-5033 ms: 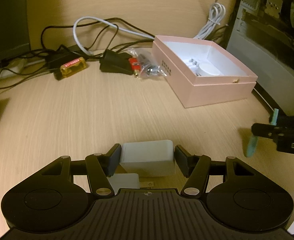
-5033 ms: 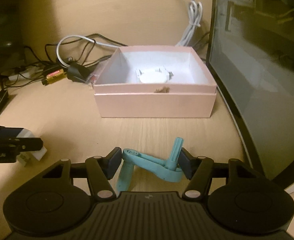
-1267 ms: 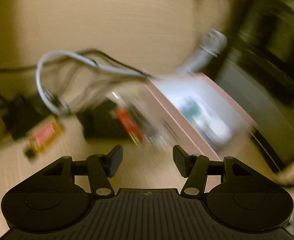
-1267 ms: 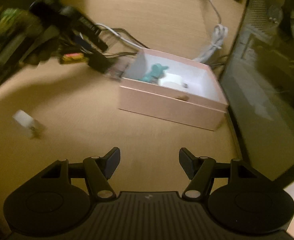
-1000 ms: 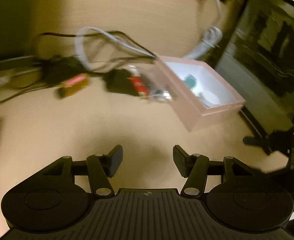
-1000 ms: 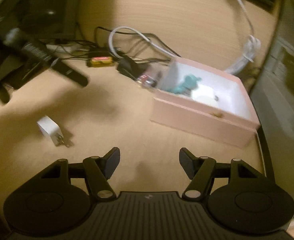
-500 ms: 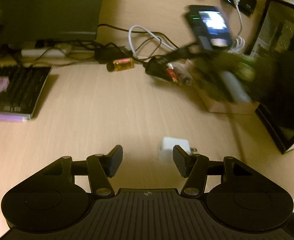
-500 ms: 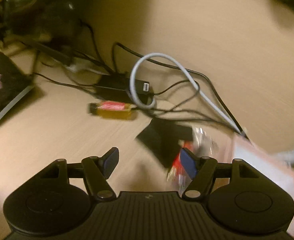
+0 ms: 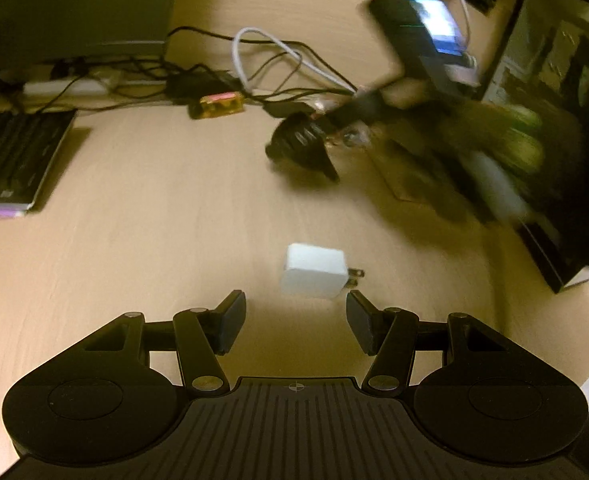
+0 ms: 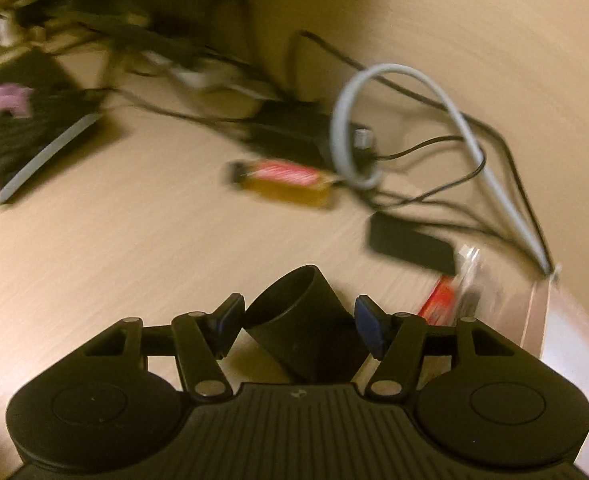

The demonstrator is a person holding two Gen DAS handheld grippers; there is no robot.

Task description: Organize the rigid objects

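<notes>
A white plug adapter [image 9: 313, 271] lies on the wooden desk just ahead of my left gripper [image 9: 296, 322], which is open and empty. My right gripper [image 10: 298, 326] is open, its jaws either side of a black hollow cone-shaped part [image 10: 300, 326] resting on the desk. In the left wrist view the right gripper [image 9: 306, 148] shows blurred near the cable pile. A corner of the pink box [image 10: 550, 312] shows at the right edge of the right wrist view.
A yellow and red battery [image 9: 218, 103] [image 10: 290, 182], a grey looped cable [image 10: 374, 120], black cables and a black adapter [image 10: 410, 246] lie at the back. A keyboard [image 9: 10, 164] sits at left. A computer case [image 9: 566, 128] stands at right.
Both grippers let go of their earlier objects; the teal part now lies in the box. My right gripper has swung left and come down around the black cone. My left gripper has neared the white adapter.
</notes>
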